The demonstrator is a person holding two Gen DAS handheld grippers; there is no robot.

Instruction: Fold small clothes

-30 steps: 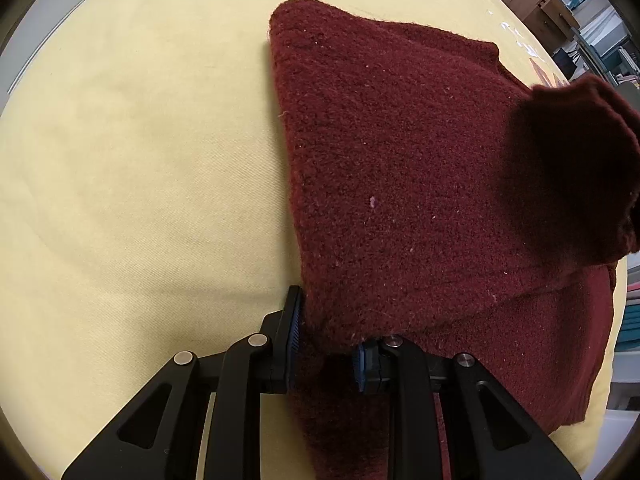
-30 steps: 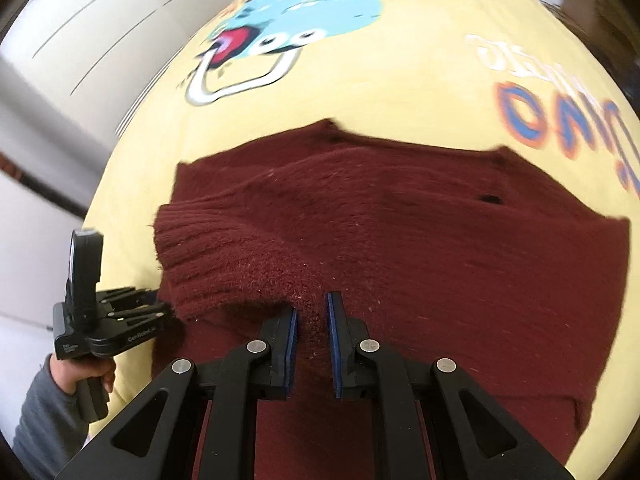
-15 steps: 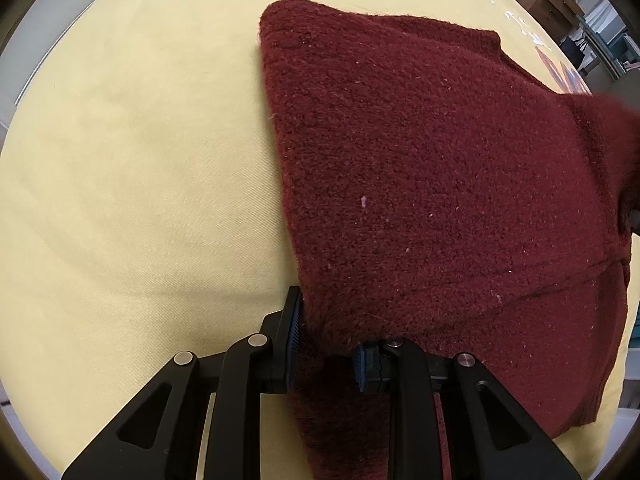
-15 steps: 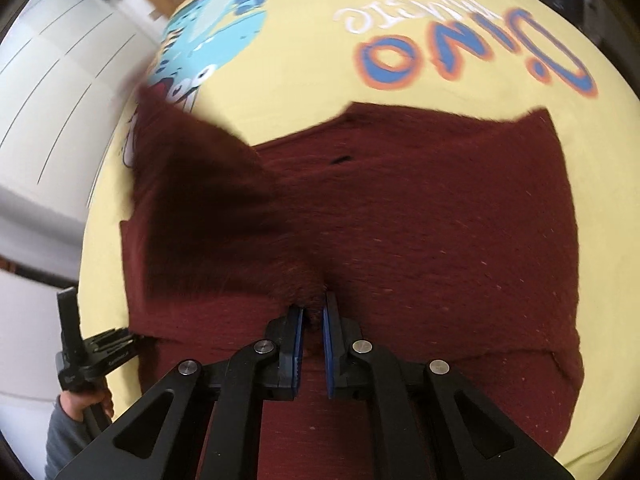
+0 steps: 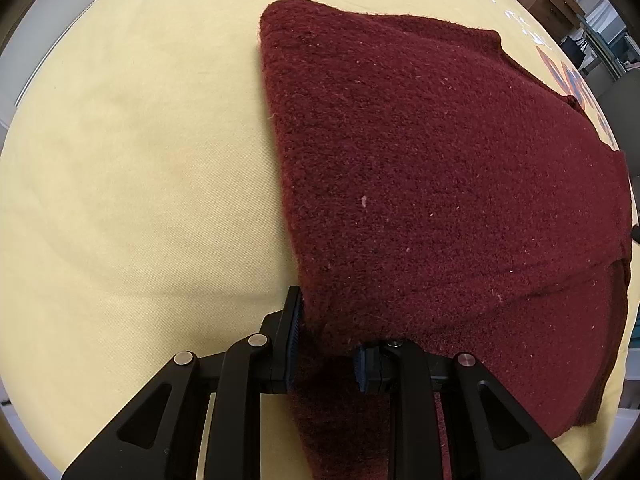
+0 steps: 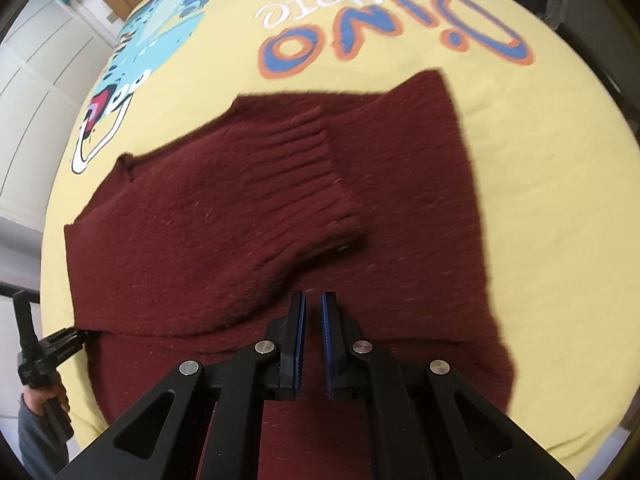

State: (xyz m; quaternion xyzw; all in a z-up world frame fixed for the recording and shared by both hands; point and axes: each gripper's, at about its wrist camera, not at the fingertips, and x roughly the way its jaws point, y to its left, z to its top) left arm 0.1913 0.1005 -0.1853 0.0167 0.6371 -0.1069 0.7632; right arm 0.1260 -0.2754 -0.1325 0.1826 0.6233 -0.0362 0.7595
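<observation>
The dark red knitted sweater is spread on the yellow printed sheet, with its ribbed sleeve now laid flat across the body. A second ago that sleeve was held up off the knit by the right gripper; since then it has been swung across the garment and dropped onto it. The right gripper's jaws are seen almost closed with only a thin gap, and nothing is caught between them. It is judged that the sleeve fold on this side is done and that a fold of the body comes next.

The left gripper has hardly shifted: a bunched corner of the sweater is pinched between its pads, at the near left edge of the garment.

The left wrist view gives that grip up close, plus the sweater's straight left border against the sheet, but the sleeve is not picked out there. Only the right wrist view shows the folded sleeve, the printed lettering at the far side, and the left gripper from outside, carried by a person's hand at the far left.
</observation>
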